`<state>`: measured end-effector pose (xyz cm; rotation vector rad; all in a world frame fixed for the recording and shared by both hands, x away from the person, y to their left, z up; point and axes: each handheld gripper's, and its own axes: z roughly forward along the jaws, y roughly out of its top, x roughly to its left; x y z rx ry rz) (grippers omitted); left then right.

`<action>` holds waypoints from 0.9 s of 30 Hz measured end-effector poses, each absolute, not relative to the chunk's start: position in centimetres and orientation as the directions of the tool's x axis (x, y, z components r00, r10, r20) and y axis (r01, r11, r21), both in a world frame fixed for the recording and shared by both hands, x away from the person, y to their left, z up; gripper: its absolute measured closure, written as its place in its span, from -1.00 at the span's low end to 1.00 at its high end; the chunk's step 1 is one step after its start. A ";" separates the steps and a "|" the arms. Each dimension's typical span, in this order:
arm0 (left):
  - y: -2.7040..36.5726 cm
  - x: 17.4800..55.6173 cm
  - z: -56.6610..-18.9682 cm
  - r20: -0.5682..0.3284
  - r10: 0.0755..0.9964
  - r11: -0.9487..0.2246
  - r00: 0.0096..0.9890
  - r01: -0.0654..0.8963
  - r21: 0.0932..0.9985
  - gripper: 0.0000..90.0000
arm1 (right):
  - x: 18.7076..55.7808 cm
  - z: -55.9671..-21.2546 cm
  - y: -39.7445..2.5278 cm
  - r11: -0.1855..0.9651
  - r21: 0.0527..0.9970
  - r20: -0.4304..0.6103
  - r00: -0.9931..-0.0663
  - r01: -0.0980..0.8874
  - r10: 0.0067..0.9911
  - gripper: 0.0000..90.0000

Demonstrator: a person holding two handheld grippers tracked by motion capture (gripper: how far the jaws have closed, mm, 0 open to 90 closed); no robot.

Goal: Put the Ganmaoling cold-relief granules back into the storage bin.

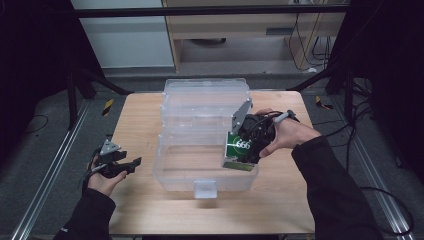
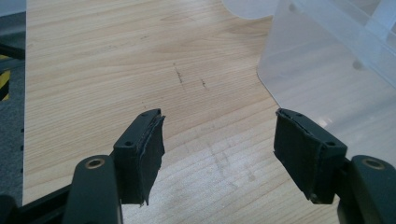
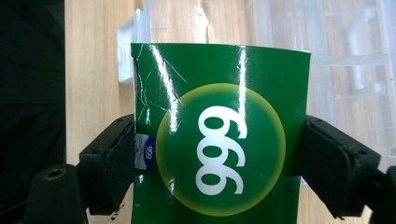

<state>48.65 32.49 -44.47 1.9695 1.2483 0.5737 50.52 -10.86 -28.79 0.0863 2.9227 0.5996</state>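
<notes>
The right gripper (image 1: 239,159) pinches a green box (image 3: 219,135) marked 999 by its two side edges, the jaws pressed against the card on either side. In the high view the box hangs over the right end of the clear tub (image 1: 170,175), tilted, with its lower end just inside the tub's rim. The tub stands in the middle of the bench (image 1: 140,120), its lid (image 1: 207,92) swung open behind it and a latch tab at its near wall. The left gripper (image 2: 219,154) is spread wide and holds nothing; it sits low over the bare wood at the bench's left edge, with the tub's corner near its right jaw.
</notes>
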 end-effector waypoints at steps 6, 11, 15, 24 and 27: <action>32.4 48.7 -44.6 -0.010 0.902 -0.270 0.431 0.582 0.767 -0.29 | 50.8 -29.2 -10.6 0.933 0.361 -0.139 -0.989 0.004 0.058 -0.59; 32.5 48.6 -44.6 -0.007 0.901 -0.275 0.434 0.582 0.765 -0.29 | 51.0 -29.6 -10.6 0.942 0.335 -0.134 -0.990 -0.008 0.039 -0.59; 32.6 48.6 -44.6 -0.005 0.900 -0.277 0.437 0.580 0.766 -0.29 | 51.0 -30.0 -10.4 0.949 0.314 -0.129 -0.991 -0.020 0.021 -0.59; 32.6 48.5 -44.5 -0.006 0.900 -0.275 0.436 0.578 0.769 -0.29 | 51.0 -30.6 -9.8 0.959 0.280 -0.117 -0.993 -0.030 0.003 -0.59; 32.6 48.6 -44.6 -0.006 0.899 -0.277 0.438 0.579 0.767 -0.29 | 51.1 -30.8 -9.9 0.962 0.272 -0.117 -0.993 -0.025 0.007 -0.59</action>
